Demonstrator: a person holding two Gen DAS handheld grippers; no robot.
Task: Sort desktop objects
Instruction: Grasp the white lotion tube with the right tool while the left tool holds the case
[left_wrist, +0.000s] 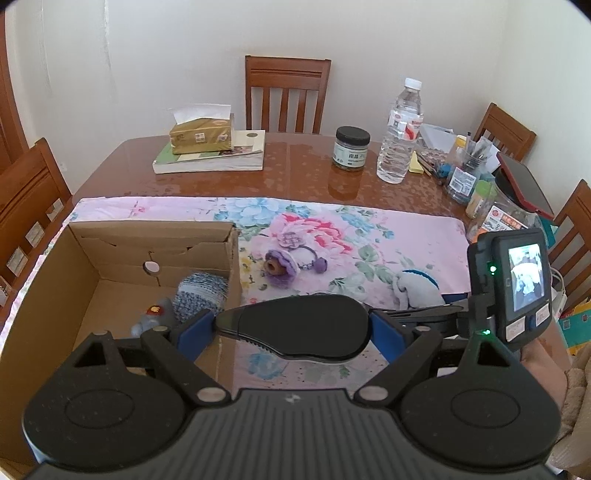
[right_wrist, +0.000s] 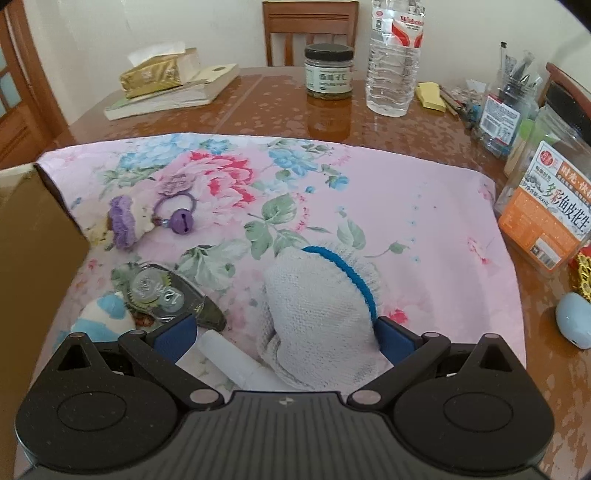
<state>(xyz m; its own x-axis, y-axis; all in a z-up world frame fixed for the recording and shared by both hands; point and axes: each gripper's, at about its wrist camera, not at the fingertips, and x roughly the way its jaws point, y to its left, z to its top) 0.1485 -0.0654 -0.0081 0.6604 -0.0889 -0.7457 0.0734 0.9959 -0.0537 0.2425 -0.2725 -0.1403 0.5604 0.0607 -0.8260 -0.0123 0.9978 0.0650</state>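
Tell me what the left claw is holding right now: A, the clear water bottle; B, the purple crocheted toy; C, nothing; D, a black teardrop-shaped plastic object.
D: in the left wrist view the left claw has its blue pads pressed on both ends of the black teardrop-shaped plastic object, lifted beside the brown cardboard box.

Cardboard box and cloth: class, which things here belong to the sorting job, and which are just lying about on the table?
Part of the job:
cardboard box
black tape dispenser, held in the left gripper
white knitted glove, between the right gripper fingers
purple knitted charm

Just lying about:
tissue box
books
water bottle
black-lidded jar
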